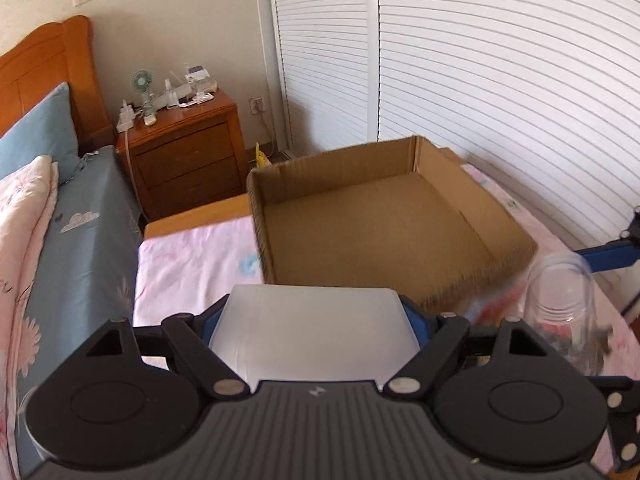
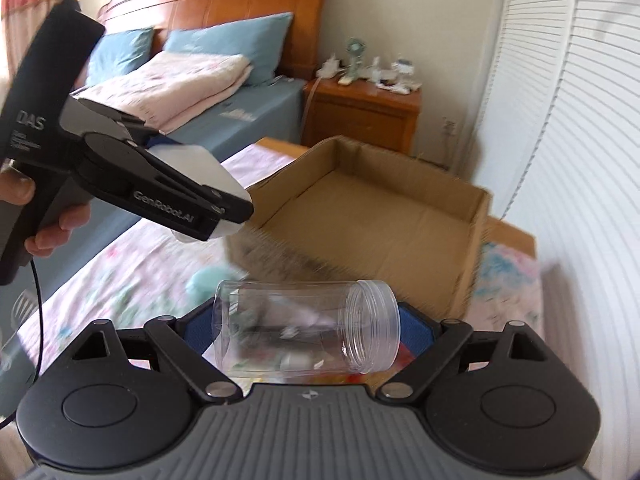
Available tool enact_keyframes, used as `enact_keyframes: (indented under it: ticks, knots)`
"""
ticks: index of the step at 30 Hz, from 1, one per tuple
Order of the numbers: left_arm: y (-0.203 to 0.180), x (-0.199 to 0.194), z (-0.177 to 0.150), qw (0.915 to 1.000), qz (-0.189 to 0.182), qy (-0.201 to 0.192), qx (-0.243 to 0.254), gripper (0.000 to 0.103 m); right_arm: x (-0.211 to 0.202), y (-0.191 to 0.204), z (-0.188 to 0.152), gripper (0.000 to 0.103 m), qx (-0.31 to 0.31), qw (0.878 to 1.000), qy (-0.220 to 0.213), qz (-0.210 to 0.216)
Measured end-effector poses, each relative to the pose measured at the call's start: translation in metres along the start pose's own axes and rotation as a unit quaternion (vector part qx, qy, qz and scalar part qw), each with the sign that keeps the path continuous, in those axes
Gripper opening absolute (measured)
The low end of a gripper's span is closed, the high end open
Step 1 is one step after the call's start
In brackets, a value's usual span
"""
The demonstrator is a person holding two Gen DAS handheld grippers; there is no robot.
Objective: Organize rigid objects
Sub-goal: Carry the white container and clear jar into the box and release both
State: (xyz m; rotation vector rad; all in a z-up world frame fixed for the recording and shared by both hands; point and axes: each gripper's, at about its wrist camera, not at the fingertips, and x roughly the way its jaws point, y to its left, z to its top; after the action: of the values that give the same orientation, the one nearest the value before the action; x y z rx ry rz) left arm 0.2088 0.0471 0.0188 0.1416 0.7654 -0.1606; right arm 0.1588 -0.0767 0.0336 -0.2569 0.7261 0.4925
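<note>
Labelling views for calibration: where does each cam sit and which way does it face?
Left wrist: on the left gripper, facing the cardboard box and louvred doors; its fingers hold a white box.
Right wrist: on the right gripper, facing the bed; holds a clear jar; a hand shows.
Shared: cardboard box, nightstand.

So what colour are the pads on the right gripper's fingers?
Blue; the pads show best in the right wrist view, beside the clear jar.

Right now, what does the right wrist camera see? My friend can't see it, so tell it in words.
The right gripper holds a clear plastic jar sideways between its jaws, its lidless mouth to the right. Ahead sits an empty cardboard box on a flowered cloth, and at left the left gripper carries a white box.
</note>
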Motion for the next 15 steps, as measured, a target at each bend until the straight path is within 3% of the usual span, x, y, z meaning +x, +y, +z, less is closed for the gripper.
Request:
enact_keyframes:
  ticks: [7, 15]
  knots:
    - [-0.001, 0.057, 0.045, 0.9998, 0.01, 0.016, 0.002, 0.083, 0.016, -0.036, 0.022, 0.093, 0.039, 0.999, 0.001, -0.022]
    - [0.012, 0.1, 0.07, 0.9976, 0.026, 0.024, -0.06, 0.09, 0.035, -0.054, 0.027, 0.093, 0.06, 0.998, 0.014, -0.029]
